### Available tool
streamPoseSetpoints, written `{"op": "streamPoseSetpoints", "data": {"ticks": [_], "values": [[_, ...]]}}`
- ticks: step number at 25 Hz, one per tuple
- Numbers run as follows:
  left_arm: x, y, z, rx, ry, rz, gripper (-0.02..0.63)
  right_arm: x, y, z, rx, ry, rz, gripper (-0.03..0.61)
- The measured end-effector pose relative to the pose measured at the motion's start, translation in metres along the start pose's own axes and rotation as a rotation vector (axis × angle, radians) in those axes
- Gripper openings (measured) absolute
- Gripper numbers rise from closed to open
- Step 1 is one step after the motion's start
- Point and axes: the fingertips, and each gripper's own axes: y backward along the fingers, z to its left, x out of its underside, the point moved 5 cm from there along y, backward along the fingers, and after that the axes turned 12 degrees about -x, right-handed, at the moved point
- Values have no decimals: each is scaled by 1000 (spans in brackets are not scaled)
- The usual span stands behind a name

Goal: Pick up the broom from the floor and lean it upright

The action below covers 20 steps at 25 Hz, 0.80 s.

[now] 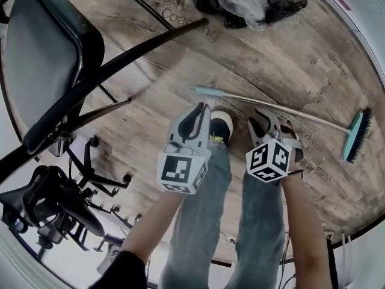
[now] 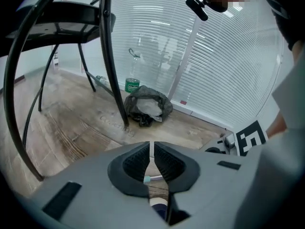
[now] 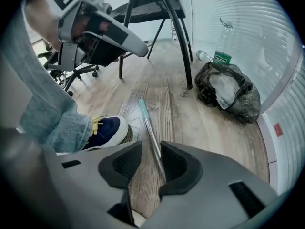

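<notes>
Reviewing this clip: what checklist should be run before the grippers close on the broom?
1. Broom lies flat, nothing on it: ok.
2. Right gripper jaws apart, lined up over the handle: ok.
3. Left gripper jaws open for the handle tip: not ok, nearly together.
4. Shoe off the handle: ok, beside it, apart.
5. Handle gripped: not ok, by neither gripper.
6. Spot to lean it against: cannot tell.

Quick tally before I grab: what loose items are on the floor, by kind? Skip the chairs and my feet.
Broom: 1
Black bag: 1
Plastic bottles: 2 (one upright, one lying)
Total: 4
</notes>
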Motion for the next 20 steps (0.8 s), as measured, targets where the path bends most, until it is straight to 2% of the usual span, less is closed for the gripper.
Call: {"op": "streamPoseSetpoints", "data": {"ticks": [10,16,20], "values": [[45,-41,17,-13,33,51,21,27,-72,-21,-21,28,72,129],[46,-48,21,-30,55,46,21,30,-88,-27,-1,54,116,130],[37,-51,21,-27,40,33,21,31,-91,-30,1,71,151,117]]}}
